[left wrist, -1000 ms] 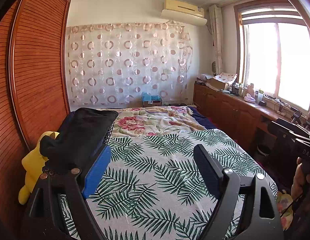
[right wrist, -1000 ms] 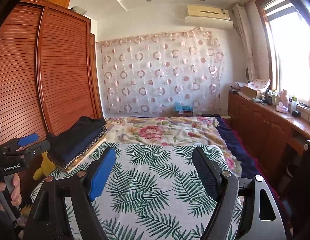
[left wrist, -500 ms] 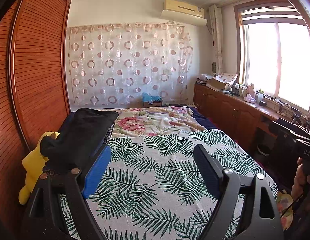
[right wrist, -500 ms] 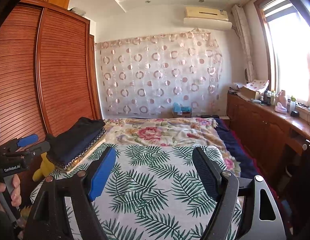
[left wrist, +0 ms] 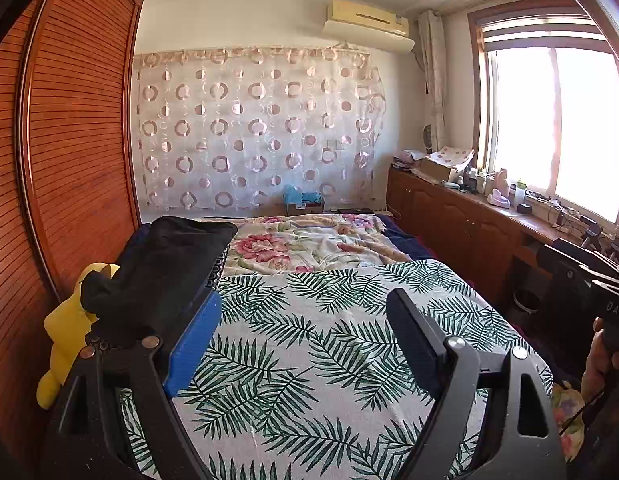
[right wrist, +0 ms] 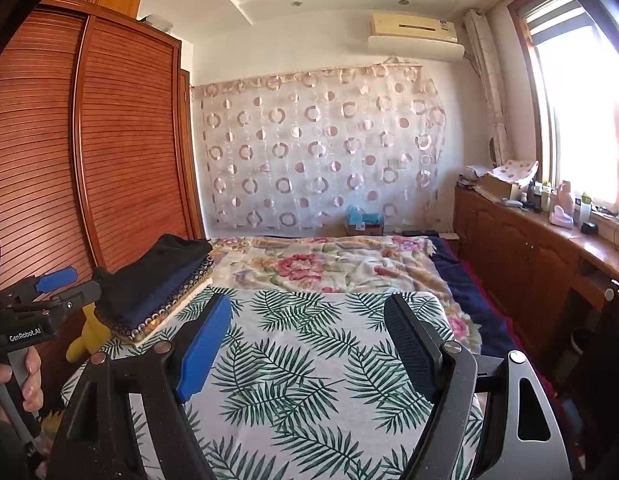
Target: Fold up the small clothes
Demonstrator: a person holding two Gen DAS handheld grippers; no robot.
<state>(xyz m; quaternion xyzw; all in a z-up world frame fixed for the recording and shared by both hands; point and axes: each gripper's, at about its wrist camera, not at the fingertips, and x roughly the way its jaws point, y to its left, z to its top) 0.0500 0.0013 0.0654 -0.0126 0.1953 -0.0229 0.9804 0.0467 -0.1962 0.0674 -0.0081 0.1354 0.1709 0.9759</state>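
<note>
Folded dark clothes (right wrist: 157, 280) lie left of my right gripper (right wrist: 309, 344); both it and my left gripper (left wrist: 305, 340) gape wide, holding nothing, above the bed (left wrist: 309, 360).

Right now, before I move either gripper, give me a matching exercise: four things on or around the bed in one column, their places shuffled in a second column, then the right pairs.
Things:
1. folded black and navy clothes stack
2. yellow plush toy
3. green palm-leaf bedsheet
4. pink floral blanket

Places:
A. far half of the bed, toward the curtain
B. wedged between the bed's left edge and the wooden wardrobe
C. near half of the bed, under both open grippers
D. on the bed's left side, on a patterned mat

Pairs: 1-D, 2-B, 3-C, 4-A
</note>
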